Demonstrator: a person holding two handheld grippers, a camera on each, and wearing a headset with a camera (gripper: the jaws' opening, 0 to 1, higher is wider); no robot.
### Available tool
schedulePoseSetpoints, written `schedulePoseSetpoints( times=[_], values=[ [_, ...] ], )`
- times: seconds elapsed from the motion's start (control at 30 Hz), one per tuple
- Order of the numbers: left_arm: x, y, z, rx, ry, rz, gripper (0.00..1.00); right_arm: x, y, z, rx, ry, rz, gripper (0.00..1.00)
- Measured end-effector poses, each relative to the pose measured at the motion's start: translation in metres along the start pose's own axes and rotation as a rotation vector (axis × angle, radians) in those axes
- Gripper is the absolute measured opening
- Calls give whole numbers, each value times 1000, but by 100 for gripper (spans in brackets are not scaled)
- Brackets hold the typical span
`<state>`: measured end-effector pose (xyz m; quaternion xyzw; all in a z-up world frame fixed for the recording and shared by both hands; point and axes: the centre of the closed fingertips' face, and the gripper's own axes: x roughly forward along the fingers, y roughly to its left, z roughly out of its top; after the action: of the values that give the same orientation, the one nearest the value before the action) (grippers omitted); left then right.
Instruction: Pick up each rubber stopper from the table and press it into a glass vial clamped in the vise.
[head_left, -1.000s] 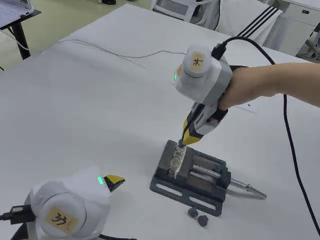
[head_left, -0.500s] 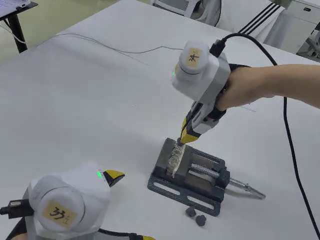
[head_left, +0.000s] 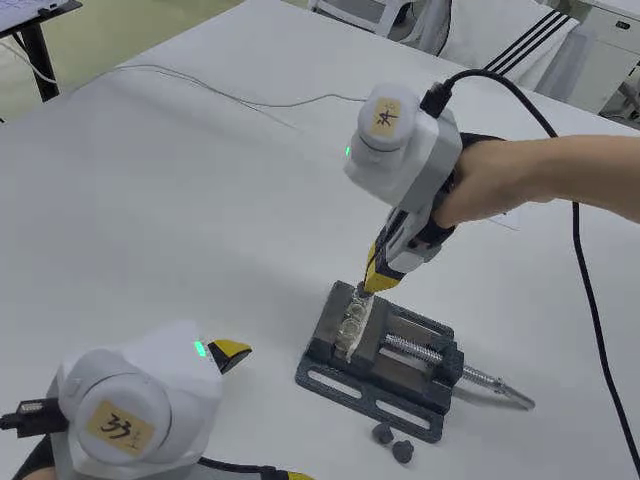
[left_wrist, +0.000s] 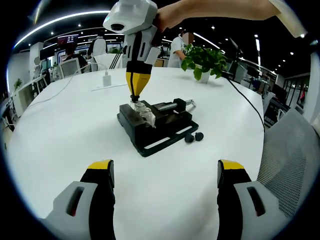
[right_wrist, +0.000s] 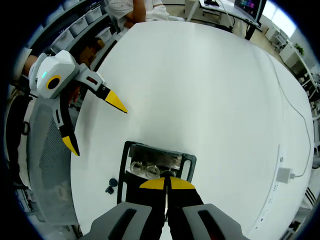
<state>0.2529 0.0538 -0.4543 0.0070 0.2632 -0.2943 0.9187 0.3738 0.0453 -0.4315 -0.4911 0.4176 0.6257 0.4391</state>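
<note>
Shows a white tabletop (head_left: 150, 200) with a dark vise (head_left: 400, 365) near the middle, clamping a short row of glass vials (head_left: 352, 320). Shows the right tool (head_left: 375, 284), gripped by a hand (head_left: 495, 180), pointing steeply down with its tips at the 12 o'clock end of the vial row.

Matches the frames from a second ago and half a second ago almost exactly: same tips-down stance at the same end of the row, with only a slight drift of the whole picture from the headset. Finds the two loose rubber stoppers (head_left: 383, 433) lying as before, side by side on the tabletop at 6 o'clock of the vise, just beside its base.

Places the vise's long axis from 10 o'clock to 4 o'clock in the head view, screw handle sticking out toward 4 o'clock. Sets the vial row across that axis, between the vise jaws, running roughly 12 to 6 o'clock. Shows the vials upright in the right gripper view, round mouths facing up.

Shows the right tool clenched, yellow tips pressed together just above the vials; no telling of any stopper pinched between them. Shows the left tool (left_wrist: 165, 165) released, jaws spread wide with nothing between, low at 8 o'clock of the vise and well apart from it, aimed at the vise in the left gripper view, much as in the earlier frames.
</note>
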Motion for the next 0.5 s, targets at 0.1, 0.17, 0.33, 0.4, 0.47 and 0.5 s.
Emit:
schedulePoseSetpoints(
  times=[0.1, 0.17, 0.33, 0.4, 0.47, 0.5],
  values=[
    [2, 0, 0, -2, -1, -2, 83, 0, 1, 0, 18, 0, 0, 0],
    [4, 1, 0, -5, 2, -5, 83, 1, 2, 1, 14, 17, -4, 0],
    [7, 0, 4, -2, -4, -12, 83, 2, -8, -1, 34, 46, -3, 0],
    [9, 0, 4, 0, -4, -15, 83, 2, -9, 0, 32, 61, -2, 0],
    [10, 0, 5, -1, -7, -15, 83, 2, -9, 0, 25, 70, -5, 0],
    [10, 0, 6, -2, -10, -15, 83, 2, -10, -1, 31, 72, -3, 0]
  ],
)
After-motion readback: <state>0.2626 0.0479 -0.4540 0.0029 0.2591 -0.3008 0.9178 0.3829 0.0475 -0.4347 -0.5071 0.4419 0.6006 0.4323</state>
